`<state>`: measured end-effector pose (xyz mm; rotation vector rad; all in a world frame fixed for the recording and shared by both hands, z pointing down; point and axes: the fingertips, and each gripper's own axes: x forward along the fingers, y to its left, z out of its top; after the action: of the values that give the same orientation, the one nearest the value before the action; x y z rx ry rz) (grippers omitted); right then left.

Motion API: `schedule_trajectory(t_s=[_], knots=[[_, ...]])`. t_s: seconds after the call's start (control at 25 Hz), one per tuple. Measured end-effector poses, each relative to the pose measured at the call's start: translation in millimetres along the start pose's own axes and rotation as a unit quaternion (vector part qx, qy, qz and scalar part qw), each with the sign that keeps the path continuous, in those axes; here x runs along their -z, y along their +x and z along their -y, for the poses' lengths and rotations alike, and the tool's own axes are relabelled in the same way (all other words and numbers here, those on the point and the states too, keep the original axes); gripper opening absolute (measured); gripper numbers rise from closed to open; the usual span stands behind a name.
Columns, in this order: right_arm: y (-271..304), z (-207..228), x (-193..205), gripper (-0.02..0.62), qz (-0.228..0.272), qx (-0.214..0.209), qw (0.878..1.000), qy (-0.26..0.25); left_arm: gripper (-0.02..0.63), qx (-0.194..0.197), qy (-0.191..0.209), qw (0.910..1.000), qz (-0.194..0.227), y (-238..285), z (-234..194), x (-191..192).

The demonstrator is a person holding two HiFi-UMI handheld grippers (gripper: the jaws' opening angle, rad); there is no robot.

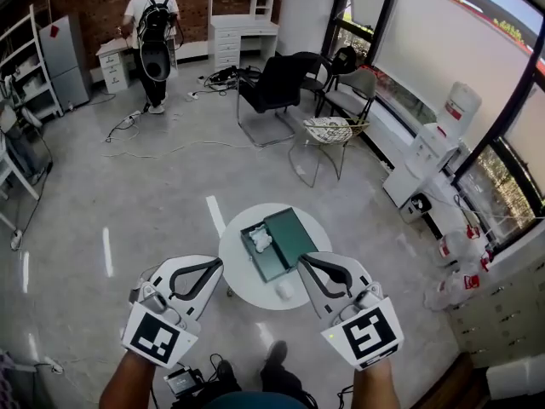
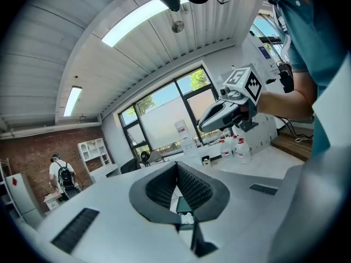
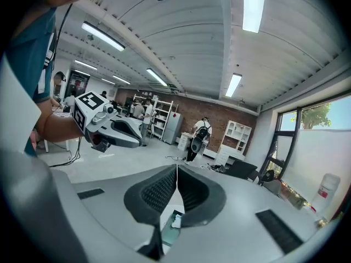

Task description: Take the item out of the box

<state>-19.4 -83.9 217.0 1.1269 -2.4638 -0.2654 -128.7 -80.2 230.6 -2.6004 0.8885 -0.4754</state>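
A dark green box (image 1: 274, 244) lies open on the round white table (image 1: 247, 281), its lid folded out to the right. A crumpled white item (image 1: 260, 239) sits in the box's left half. A small white object (image 1: 284, 290) rests on the table near its front edge. My left gripper (image 1: 219, 263) hovers at the table's left rim, shut and empty. My right gripper (image 1: 301, 262) hovers at the box's near right corner, shut and empty. Below the shut jaws, the left gripper view shows the box (image 2: 184, 205) and white item (image 2: 187, 218); the right gripper view shows the item (image 3: 176, 221).
A person with a backpack (image 1: 154, 25) stands at the far wall by a white cabinet (image 1: 114, 63). A black chair (image 1: 276, 85) and a wire chair (image 1: 329, 135) stand beyond the table. A water dispenser (image 1: 428, 155) is at the right, and cables (image 1: 128, 126) lie on the floor.
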Motion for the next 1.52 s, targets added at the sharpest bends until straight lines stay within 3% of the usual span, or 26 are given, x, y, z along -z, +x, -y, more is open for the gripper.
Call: schedule_trajectory(t_s=[0.6, 0.88, 1.52], knots=[[43.1, 85.4, 39.7, 0.038, 0.03, -0.078, 0.996, -0.01, 0.018, -0.06, -0.023, 0.9965, -0.054, 93.0, -12.4, 14.9], [42.0, 103.0, 52.8, 0.038, 0.044, -0.102, 0.994, -0.009, 0.018, -0.081, -0.028, 0.9936, -0.073, 111.7, -3.2, 13.8], [81.5, 134.1, 96.5, 0.038, -0.005, -0.074, 0.997, 0.023, 0.018, -0.021, -0.052, 0.9962, -0.067, 179.5, -22.8, 62.7]])
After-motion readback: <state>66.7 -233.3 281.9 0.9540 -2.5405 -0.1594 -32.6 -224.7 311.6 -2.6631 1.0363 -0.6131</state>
